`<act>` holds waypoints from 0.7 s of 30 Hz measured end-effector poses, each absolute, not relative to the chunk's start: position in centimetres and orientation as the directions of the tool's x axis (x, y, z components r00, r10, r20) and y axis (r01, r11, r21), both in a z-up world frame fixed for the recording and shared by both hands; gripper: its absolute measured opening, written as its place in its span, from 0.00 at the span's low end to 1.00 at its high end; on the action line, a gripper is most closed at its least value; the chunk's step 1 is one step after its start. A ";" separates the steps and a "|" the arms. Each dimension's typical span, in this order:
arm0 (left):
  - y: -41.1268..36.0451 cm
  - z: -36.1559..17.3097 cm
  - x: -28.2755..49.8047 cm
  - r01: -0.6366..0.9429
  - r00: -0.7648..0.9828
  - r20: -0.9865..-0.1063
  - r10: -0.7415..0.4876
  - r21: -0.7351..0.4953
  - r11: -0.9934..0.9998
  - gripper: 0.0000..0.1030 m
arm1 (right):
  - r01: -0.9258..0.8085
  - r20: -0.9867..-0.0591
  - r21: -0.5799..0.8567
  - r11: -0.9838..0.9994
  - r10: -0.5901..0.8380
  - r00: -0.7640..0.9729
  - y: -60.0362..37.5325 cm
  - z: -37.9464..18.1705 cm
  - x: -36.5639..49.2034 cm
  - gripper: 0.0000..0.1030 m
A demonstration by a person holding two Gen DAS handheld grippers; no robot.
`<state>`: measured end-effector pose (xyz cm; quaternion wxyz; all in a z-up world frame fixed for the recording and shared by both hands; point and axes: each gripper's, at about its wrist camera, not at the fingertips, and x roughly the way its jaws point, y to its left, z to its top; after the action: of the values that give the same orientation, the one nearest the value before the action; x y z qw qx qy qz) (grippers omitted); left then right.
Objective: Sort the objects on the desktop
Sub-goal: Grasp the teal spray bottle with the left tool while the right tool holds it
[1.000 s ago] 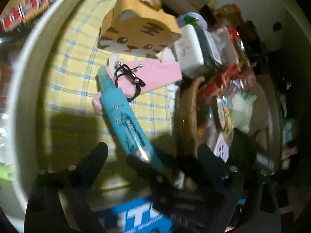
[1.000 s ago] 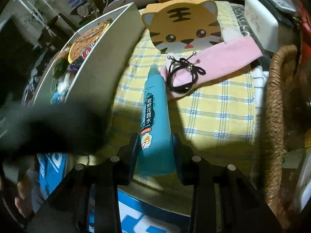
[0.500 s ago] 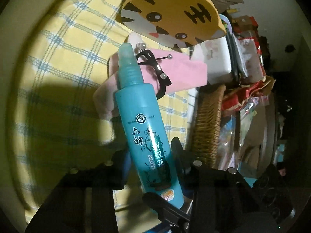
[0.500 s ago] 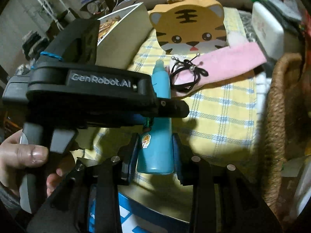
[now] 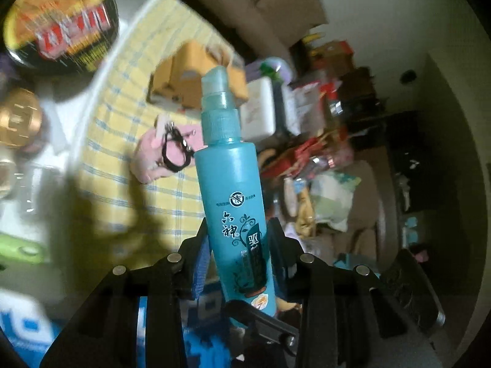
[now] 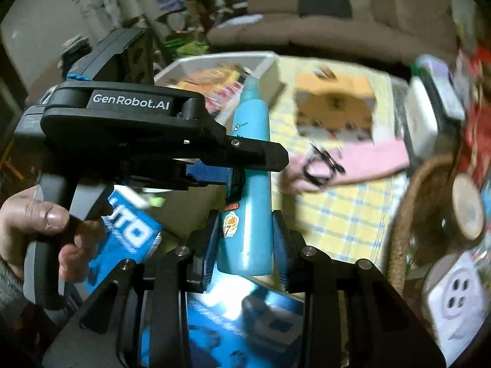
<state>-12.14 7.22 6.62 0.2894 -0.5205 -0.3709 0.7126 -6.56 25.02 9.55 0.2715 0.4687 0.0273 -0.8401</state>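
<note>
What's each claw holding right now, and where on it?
Both hold the teal bottle: right claw at its base, left claw closing on the lower body, just above.

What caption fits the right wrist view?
Both tools, right and left, clamp the teal spray bottle above the yellow checked cloth.

bottle (image 6: 250, 202): between the pads of the right tongs (image 6: 245, 239), base near, cap far; left tongs (image 5: 239, 245) grip it from the left
cloth (image 6: 346, 214): beyond the bottle
hair tie (image 6: 322, 165): on the cloth
tiger box (image 6: 334, 107): behind the hair tie
basket (image 6: 408, 214): right of the cloth
</note>
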 end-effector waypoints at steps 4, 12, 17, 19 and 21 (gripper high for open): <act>1.3 8.7 -10.2 -0.022 -0.352 -0.476 0.806 -0.857 -0.516 0.34 | 0.590 -0.802 0.136 -0.796 -0.438 -0.406 20.4 12.8 -5.4 0.30; -10.8 8.8 -8.0 0.051 -0.464 -0.478 0.746 -0.855 -0.516 0.34 | 0.745 -0.827 0.120 -0.656 -0.482 -0.291 8.5 13.2 -5.4 0.30; -16.9 6.4 -7.7 0.120 -0.508 -0.491 0.708 -0.854 -0.507 0.34 | 0.801 -0.853 0.127 -0.585 -0.477 -0.212 2.0 11.2 -6.9 0.30; -18.2 5.1 -7.7 0.140 -0.508 -0.496 0.704 -0.854 -0.501 0.34 | 0.809 -0.861 0.140 -0.570 -0.474 -0.185 0.6 9.9 -7.7 0.30; -18.8 3.8 -7.6 0.150 -0.499 -0.511 0.700 -0.847 -0.510 0.34 | 0.817 -0.869 0.149 -0.557 -0.468 -0.160 -0.7 8.7 -8.5 0.30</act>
<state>-7.61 -18.84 3.84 0.1873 -0.4642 -0.4579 0.7347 -8.47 -0.66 8.68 0.4344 0.4810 0.1816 -0.7396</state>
